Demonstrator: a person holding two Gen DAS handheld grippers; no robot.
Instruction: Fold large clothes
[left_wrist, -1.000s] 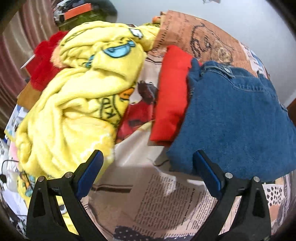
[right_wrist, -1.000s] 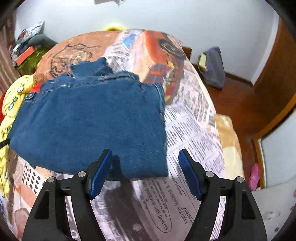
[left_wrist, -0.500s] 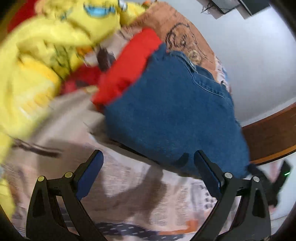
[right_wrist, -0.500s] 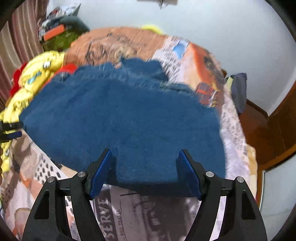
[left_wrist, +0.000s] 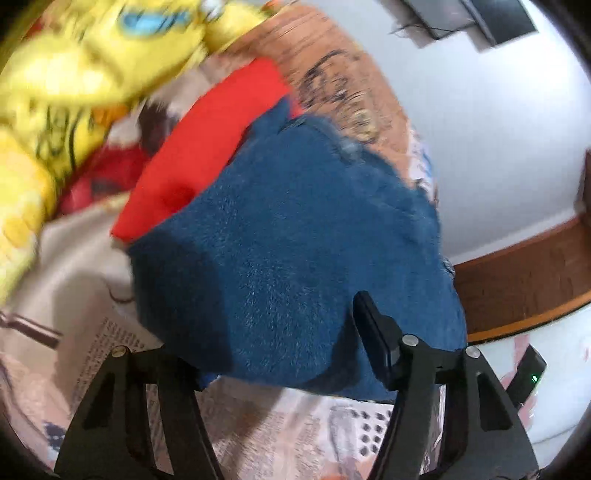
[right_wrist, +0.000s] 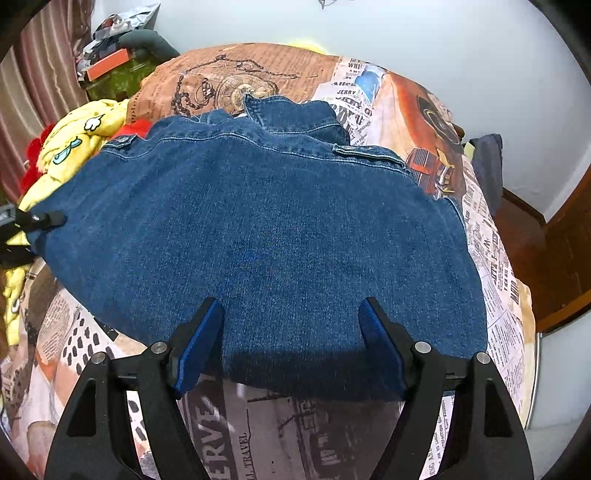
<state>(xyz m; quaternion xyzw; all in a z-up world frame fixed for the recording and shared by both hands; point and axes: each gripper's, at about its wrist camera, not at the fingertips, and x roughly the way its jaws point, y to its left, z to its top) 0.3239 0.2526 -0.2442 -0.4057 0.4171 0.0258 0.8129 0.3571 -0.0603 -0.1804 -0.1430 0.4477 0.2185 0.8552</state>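
Jacket (right_wrist: 266, 236) lies flat on the bed (right_wrist: 495, 251). Left tool (left_wrist: 280, 354) has just been closing on its near corner (cloth sits between). Right tool (right_wrist: 291, 347) stands open over the hem, holding nothing. Folding can start soon.
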